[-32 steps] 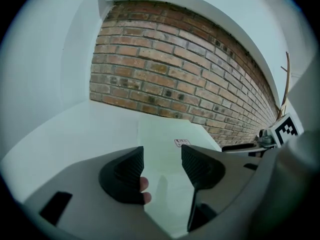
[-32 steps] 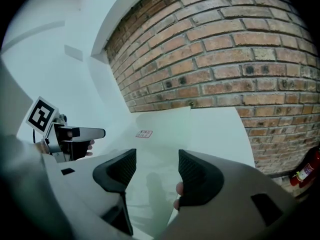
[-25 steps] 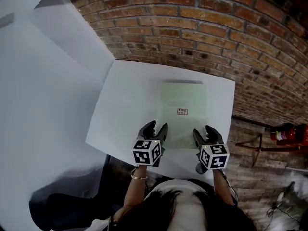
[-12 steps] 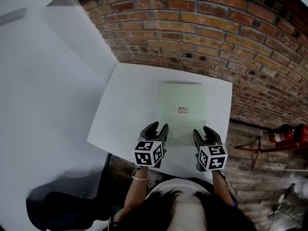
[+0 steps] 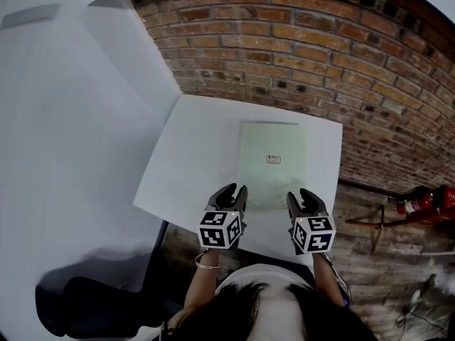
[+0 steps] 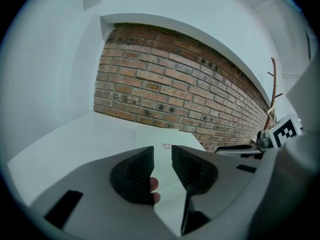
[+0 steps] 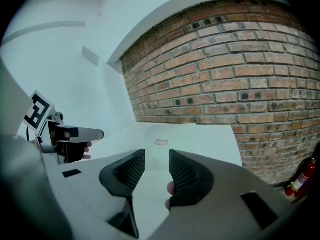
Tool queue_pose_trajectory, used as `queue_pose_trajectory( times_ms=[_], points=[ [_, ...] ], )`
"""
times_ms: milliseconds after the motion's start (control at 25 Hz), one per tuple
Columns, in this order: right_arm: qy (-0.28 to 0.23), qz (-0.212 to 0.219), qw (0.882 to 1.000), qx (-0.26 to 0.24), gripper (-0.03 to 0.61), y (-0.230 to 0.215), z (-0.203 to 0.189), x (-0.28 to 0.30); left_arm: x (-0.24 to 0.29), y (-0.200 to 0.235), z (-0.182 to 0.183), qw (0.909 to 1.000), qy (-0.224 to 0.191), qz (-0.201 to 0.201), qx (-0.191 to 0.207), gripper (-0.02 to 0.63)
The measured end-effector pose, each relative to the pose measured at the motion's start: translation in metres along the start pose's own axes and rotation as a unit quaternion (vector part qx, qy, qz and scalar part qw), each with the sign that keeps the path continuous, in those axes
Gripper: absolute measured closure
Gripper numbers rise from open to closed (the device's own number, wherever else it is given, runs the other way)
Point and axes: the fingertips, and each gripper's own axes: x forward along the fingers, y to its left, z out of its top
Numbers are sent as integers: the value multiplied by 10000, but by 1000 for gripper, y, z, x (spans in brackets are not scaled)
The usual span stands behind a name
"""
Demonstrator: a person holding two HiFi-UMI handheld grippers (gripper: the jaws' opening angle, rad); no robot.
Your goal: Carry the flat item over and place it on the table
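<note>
The flat item [image 5: 274,163], a pale green sheet with a small label [image 5: 274,159], lies flat on the white table [image 5: 192,162], right of its middle. My left gripper [image 5: 229,196] hovers at the sheet's near left corner, over the table's near edge. My right gripper [image 5: 302,199] is at the near right corner. Both have just been closing their jaws, which still stand apart with nothing between them. The left gripper view shows a narrow gap at the left gripper [image 6: 162,161], with the sheet [image 6: 155,134] lying beyond. In the right gripper view, the label [image 7: 160,142] lies ahead of the right gripper [image 7: 156,166].
A brick wall [image 5: 320,55] runs behind the table, and a white wall [image 5: 64,133] stands at the left. At the right, a red fire extinguisher [image 5: 419,201] lies on the wooden floor. A dark chair [image 5: 78,304] is at the lower left.
Both grippers have drawn back slightly from the sheet toward the table's near edge and risen a little. Their jaws have narrowed. The sheet stays flat on the table.
</note>
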Motion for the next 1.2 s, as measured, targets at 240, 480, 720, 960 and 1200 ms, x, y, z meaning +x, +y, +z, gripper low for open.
queue_pose_trajectory(
  times_ms=[240, 480, 720, 960, 1200],
  points=[
    [-67, -111, 9999, -32, 441, 6, -1, -17, -18, -4, 1, 10000, -50, -5, -6, 505],
    [-185, -229, 9995, -74, 469, 14, -2, -35, -36, -9, 2, 9999, -144, -62, 15, 517],
    [-281, -297, 9991, -86, 499, 25, -5, -56, -57, -15, 1, 9997, -224, -103, 27, 537],
    [-451, -390, 9980, -192, 517, 39, -6, -76, -81, -21, -2, 9994, -315, -154, 42, 546],
    [-653, -467, 9965, -246, 525, 54, -9, -98, -106, -28, -6, 9988, -419, -226, 131, 556]
  ],
)
